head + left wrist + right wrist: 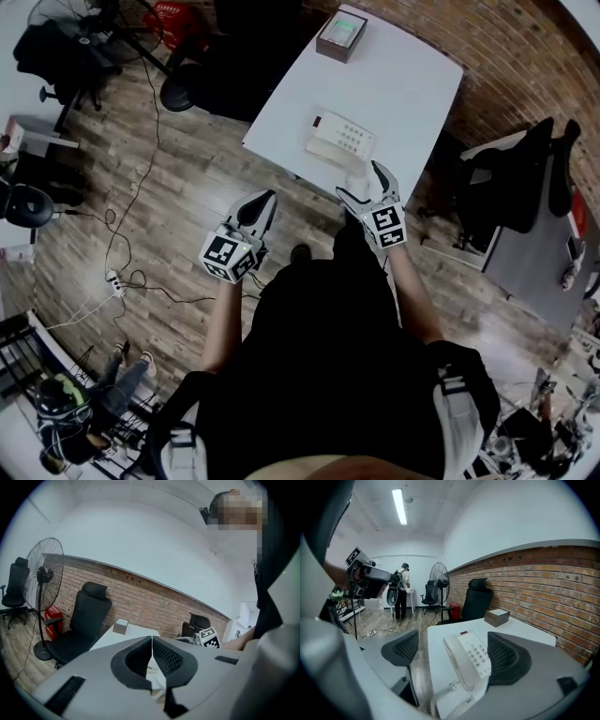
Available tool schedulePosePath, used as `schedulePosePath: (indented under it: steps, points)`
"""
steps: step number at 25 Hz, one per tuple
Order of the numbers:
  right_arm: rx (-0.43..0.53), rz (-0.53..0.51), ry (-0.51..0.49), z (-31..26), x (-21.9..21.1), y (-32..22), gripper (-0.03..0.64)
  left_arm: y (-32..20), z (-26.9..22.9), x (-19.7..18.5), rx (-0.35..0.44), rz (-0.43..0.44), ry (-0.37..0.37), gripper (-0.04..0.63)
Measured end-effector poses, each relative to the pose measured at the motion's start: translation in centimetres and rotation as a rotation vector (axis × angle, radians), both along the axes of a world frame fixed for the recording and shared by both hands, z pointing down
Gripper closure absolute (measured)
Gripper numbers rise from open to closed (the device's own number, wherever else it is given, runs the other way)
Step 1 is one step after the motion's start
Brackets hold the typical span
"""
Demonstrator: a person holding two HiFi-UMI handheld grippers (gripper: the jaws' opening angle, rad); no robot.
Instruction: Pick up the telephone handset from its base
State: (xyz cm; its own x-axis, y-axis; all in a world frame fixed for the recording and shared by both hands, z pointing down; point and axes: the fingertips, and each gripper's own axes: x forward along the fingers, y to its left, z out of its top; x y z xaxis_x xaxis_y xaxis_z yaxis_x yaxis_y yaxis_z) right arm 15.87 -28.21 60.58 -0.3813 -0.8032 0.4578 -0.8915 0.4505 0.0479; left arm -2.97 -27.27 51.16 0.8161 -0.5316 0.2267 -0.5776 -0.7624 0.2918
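Barely begun. Finds handset (457,663) seated on its telephone (343,139), along the 9 o'clock side of the keypad in the right gripper view, untouched. Places telephone near the front edge of white table (412,75). Holds right gripper (358,180) at 5 o'clock of the telephone, just short of it, tongs spread wide and gripping nothing, handset and keypad framed between them from a little way off. Holds left gripper (269,197) at 8 o'clock of the telephone, off the table and over wood floor (169,206), tongs pressed together on nothing. Leaves, by judgement, the whole job: closing in, straddling the handset, pinching, lifting clear of the base with coiled cord (440,698) trailing. Counts one telephone, one handset, one cord, one small box (340,34) at 12 o'clock on the far table corner, one table, two grippers, one standing fan (44,573).
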Motion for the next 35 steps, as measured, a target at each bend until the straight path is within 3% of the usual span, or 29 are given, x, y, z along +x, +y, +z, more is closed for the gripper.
schedulePosePath:
  steps: [20, 35]
  points:
    - [-0.106, -0.200, 0.014, 3.9, 3.2, -3.9, 0.184, -2.7, 1.3, 3.9, -0.047, -0.143, -0.025, 0.575]
    - [-0.196, -0.317, 0.049, 8.5, 2.4, -6.2, 0.184, -3.2, 2.0, 3.3, -0.072, -0.227, -0.046, 0.575]
